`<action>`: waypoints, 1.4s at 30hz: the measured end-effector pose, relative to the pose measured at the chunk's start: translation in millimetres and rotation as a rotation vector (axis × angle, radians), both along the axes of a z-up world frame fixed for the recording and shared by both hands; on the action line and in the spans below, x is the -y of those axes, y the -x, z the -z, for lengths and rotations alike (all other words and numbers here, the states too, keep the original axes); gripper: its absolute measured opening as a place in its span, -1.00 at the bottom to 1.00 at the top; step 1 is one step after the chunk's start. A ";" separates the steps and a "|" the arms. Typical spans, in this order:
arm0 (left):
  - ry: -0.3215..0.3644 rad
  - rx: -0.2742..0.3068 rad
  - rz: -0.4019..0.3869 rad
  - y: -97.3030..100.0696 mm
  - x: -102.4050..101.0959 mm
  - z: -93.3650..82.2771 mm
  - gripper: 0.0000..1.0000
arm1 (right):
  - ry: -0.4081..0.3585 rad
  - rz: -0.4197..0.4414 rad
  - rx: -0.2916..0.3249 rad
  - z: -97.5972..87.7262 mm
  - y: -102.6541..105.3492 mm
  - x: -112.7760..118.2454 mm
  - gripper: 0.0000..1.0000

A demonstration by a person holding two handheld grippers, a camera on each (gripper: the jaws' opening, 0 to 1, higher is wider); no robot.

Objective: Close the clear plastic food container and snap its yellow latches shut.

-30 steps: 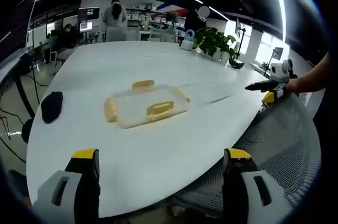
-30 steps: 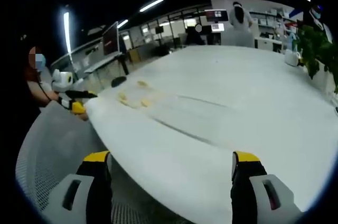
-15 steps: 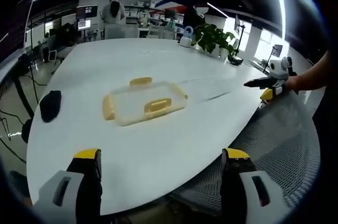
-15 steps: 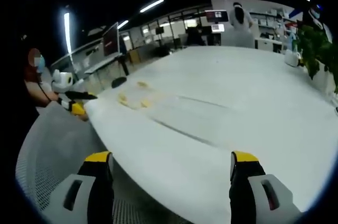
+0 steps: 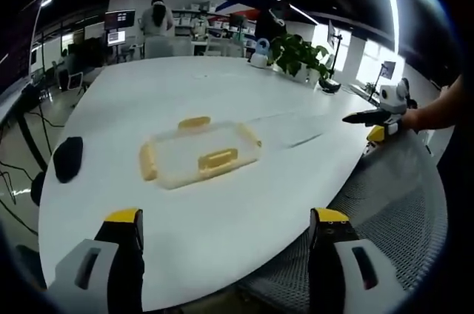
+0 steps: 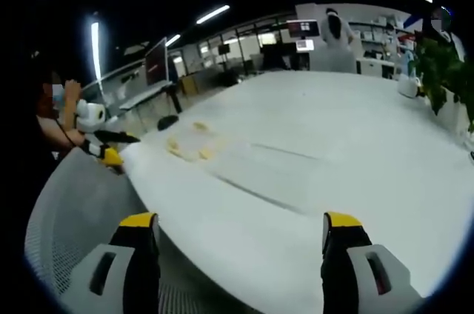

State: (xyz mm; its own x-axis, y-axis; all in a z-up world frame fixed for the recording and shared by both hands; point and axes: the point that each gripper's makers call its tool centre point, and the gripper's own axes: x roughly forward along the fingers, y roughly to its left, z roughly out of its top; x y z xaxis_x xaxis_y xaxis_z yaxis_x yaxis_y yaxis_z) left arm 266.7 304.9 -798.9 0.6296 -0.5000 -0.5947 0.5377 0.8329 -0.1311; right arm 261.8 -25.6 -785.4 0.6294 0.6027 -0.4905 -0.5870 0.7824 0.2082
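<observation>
Left tongs [image 5: 226, 258]: jaws spread wide with nothing between them, yellow tips raised over the near edge of the worktop [image 5: 222, 210]; in the right gripper view they sit at the far left [image 6: 111, 147], held in a hand at the worktop's edge
Right tongs [image 6: 237, 262]: jaws wide apart and empty, over the near edge of the white worktop; in the left gripper view they come in from the right [image 5: 370, 118], held by a hand [image 5: 433, 110], just off the worktop's rim
Food container [image 5: 200, 155]: clear box lying flat on the worktop ahead of the left tongs, well apart from both pairs; in the right gripper view it is a faint shape far ahead to the left [image 6: 194, 144]
Yellow latches [image 5: 217, 160]: one on each visible side of the box; whether they are snapped down cannot be told
Mesh chair [image 5: 392, 203]: grey, just beside the worktop's edge, under the right tongs
Black object [image 5: 67, 158]: on the worktop, left of the box
Plant [image 5: 300, 55]: far across the worktop
Person [image 5: 155, 21]: standing in the far background
</observation>
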 end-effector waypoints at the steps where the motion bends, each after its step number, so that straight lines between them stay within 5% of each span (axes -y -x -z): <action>1: -0.001 -0.001 0.001 -0.3 0.5 0.2 0.88 | -0.001 -0.003 0.008 -2.1 -0.3 -0.6 0.84; 17: -0.010 -0.014 0.051 -2.9 3.4 -8.3 0.73 | -0.043 -0.014 0.072 -28.2 -8.5 -6.7 0.77; 29: -0.012 -0.001 0.092 -15.0 6.3 -16.4 0.75 | -0.062 -0.080 0.126 -57.0 -22.5 -32.1 0.75; 42: -0.019 -0.002 0.127 -25.6 0.8 -20.3 0.74 | -0.064 -0.131 0.141 -64.7 -31.0 -51.8 0.72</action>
State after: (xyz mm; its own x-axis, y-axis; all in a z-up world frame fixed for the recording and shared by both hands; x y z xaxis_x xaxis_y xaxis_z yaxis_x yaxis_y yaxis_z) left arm 292.3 304.1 -778.5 0.5605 -0.5646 -0.6059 0.6391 0.7602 -0.1171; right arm 292.8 26.2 -720.7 0.6032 0.7112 -0.3610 -0.7098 0.6851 0.1637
